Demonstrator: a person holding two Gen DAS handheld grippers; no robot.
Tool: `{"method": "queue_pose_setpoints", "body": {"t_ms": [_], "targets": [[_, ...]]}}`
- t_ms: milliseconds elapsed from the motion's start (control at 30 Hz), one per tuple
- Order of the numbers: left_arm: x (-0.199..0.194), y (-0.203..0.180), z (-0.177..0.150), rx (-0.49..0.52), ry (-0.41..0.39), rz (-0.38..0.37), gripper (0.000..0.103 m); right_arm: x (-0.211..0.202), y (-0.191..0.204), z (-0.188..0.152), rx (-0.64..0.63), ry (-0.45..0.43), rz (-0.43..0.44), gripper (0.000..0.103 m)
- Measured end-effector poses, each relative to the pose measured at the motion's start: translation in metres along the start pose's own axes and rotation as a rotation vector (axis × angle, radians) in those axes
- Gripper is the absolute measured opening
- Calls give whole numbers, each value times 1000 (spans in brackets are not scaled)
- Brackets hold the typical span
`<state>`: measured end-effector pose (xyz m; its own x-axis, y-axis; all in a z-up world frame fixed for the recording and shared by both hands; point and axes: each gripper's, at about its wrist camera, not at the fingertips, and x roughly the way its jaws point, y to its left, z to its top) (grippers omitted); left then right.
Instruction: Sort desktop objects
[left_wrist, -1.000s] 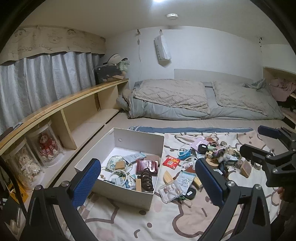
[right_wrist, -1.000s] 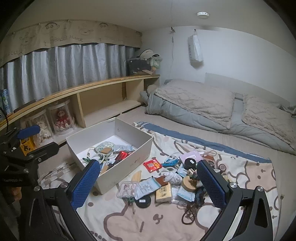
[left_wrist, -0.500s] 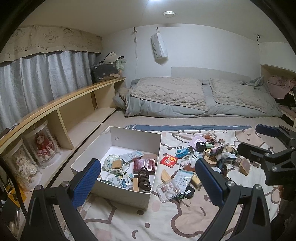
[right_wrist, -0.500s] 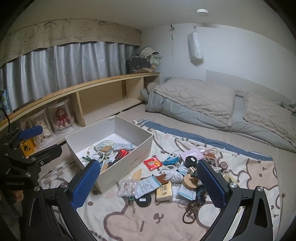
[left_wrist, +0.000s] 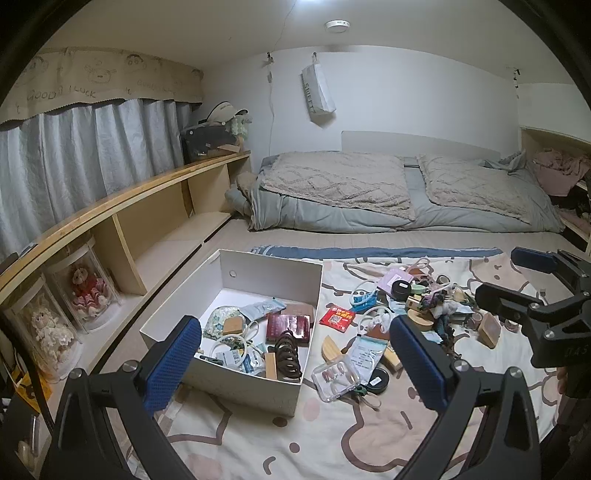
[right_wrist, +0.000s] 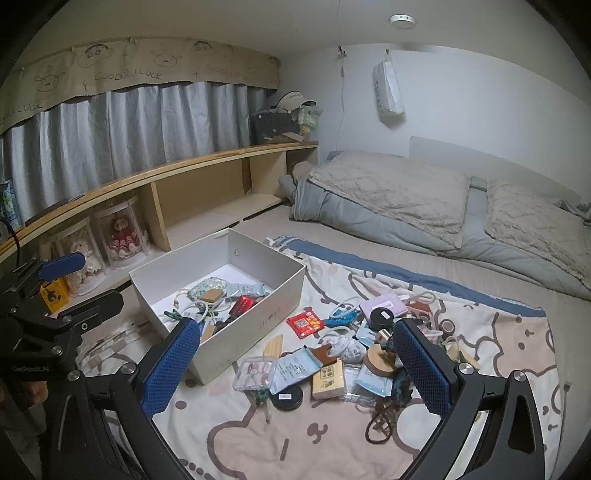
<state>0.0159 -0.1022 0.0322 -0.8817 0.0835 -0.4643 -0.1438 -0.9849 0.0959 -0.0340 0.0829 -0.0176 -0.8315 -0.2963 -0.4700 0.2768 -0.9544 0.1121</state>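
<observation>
Left gripper (left_wrist: 295, 354): fingers spread wide, nothing between them; it hangs above the near wall of the white box (left_wrist: 258, 387).
Right gripper (right_wrist: 295, 358): fingers wide apart, empty; it hangs over the clutter pile (right_wrist: 369, 347) on the cartoon blanket (right_wrist: 295, 435).
White box: open-topped, on the blanket's left part, already holding a dark red wallet (left_wrist: 289, 328), a black coiled hair tie (left_wrist: 286, 352) and a wooden block (left_wrist: 232, 325).
Loose things: clear plastic case (right_wrist: 255, 374) near the box's front corner, black round tin (right_wrist: 287, 398) just beside it, red packet (right_wrist: 305, 323) near the box's long wall.
Open room: bare blanket in front of the pile; bare mattress between the blanket and the folded grey bedding (left_wrist: 388, 199).
Edges: wooden shelf (left_wrist: 122, 206) runs along the box's far side.
Left view only: inside of the box in full; the right gripper at the frame's right edge.
Right view only: lettering on the box's outer wall; the left gripper at the frame's left edge.
</observation>
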Motion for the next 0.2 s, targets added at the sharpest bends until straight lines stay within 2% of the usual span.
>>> {"method": "queue_pose_setpoints", "body": {"t_ms": [200], "targets": [[1, 3, -1, -10, 4, -12, 103, 1, 1, -1, -1, 6, 1, 103]]}}
